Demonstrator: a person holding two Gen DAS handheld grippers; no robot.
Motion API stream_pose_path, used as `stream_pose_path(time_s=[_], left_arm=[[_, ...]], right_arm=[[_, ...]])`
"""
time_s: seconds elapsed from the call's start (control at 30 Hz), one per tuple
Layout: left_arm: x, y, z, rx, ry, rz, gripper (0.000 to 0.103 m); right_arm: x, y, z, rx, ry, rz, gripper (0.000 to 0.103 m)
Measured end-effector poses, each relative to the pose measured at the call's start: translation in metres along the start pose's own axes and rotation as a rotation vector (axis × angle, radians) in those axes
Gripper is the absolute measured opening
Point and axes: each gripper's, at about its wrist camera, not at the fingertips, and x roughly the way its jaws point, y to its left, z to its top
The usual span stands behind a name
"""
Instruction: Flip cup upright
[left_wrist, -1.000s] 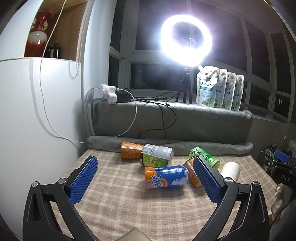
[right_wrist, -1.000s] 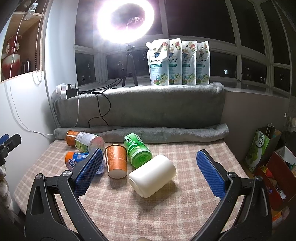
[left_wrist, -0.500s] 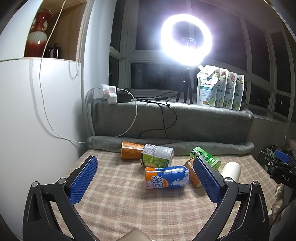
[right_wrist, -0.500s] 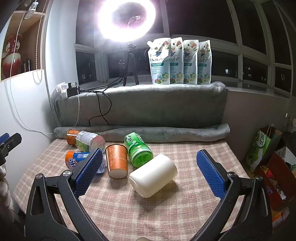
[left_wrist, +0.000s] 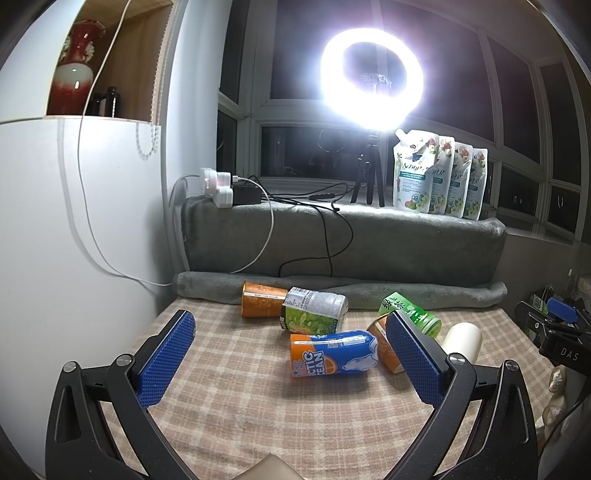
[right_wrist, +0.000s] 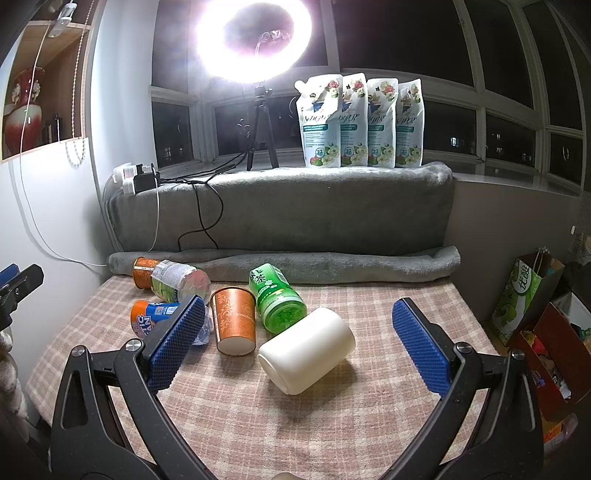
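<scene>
A cream white cup (right_wrist: 308, 350) lies on its side on the checked tablecloth, its closed base toward me; in the left wrist view it (left_wrist: 463, 338) shows at the right. My right gripper (right_wrist: 295, 338) is open and empty, its blue pads either side of the cup and nearer to me. An orange paper cup (right_wrist: 235, 318) lies just left of it, also seen in the left wrist view (left_wrist: 384, 347). My left gripper (left_wrist: 291, 350) is open and empty, above the left part of the table, short of the blue-orange can (left_wrist: 334, 353).
A green tea can (right_wrist: 277, 297), a clear green-label bottle (right_wrist: 177, 282) and another orange cup (left_wrist: 262, 303) lie at the back. A rolled grey towel (right_wrist: 332, 260) and padded sill (right_wrist: 295, 214) close the far side. White cabinet (left_wrist: 74, 240) left; bags (right_wrist: 532, 295) right.
Both grippers have barely moved, with only a slight drift of view. The cups and cans lie as before.
</scene>
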Motion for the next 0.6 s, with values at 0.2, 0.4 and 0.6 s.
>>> stream_pose_path(time_s=[0.2,0.4,0.6], left_arm=[[0.001,0.000,0.000,0.001,0.001,0.001,0.102],[0.005,-0.001,-0.002,0.002,0.006,0.001,0.102],[0.009,-0.001,-0.005,0.004,0.011,0.000,0.102]], right_arm=[[0.000,0.000,0.000,0.000,0.000,0.000,0.103],[0.003,0.001,-0.002,-0.003,0.005,0.002,0.103],[0.007,0.001,-0.007,-0.008,0.021,0.011,0.103]])
